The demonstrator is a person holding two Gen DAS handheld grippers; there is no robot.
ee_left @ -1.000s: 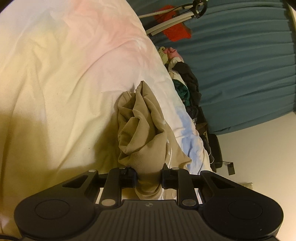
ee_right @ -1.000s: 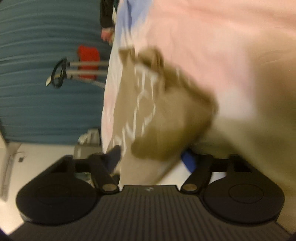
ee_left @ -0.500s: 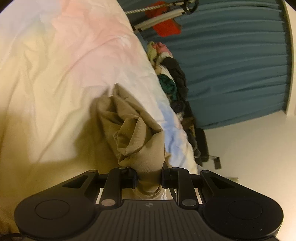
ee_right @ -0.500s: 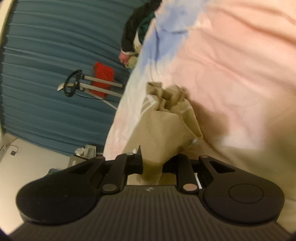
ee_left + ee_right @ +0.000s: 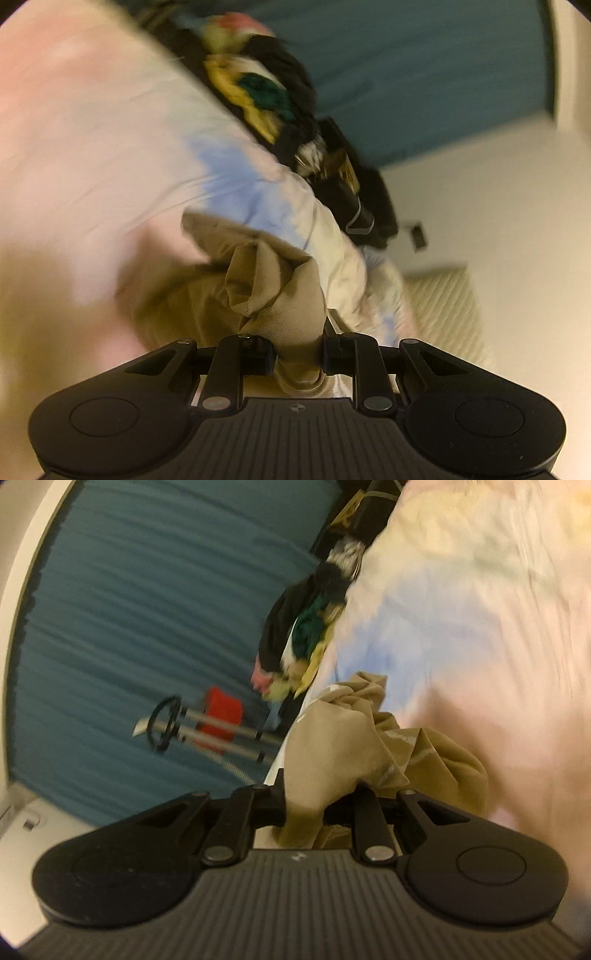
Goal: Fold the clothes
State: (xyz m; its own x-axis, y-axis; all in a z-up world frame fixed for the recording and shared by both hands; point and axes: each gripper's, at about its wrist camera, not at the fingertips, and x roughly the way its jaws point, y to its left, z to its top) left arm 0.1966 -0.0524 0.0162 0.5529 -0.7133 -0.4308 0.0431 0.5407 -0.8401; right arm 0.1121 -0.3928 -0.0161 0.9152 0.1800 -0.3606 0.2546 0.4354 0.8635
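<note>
Since half a sec ago both views have swung and smeared with motion, so the cloth is prob. being carried or shaken out, not yet laid flat. The left gripper [image 5: 298, 356] is clamped on a bunched wad of the tan garment [image 5: 275, 295]; the right gripper [image 5: 320, 805] is likewise closed on another part of it [image 5: 340, 746]. That means two hold points are secured, but no fold is made yet.

The garment sits at the edge of the bed sheet [image 5: 110, 147], partly lifted off it. Fabric: matte woven tan, soft, heavily creased. The sheet is smooth w/ pastel pink, blue and cream patches. A dark clothes pile [image 5: 280, 92] lies beyond, pleated teal curtain [image 5: 129, 609] behind.
</note>
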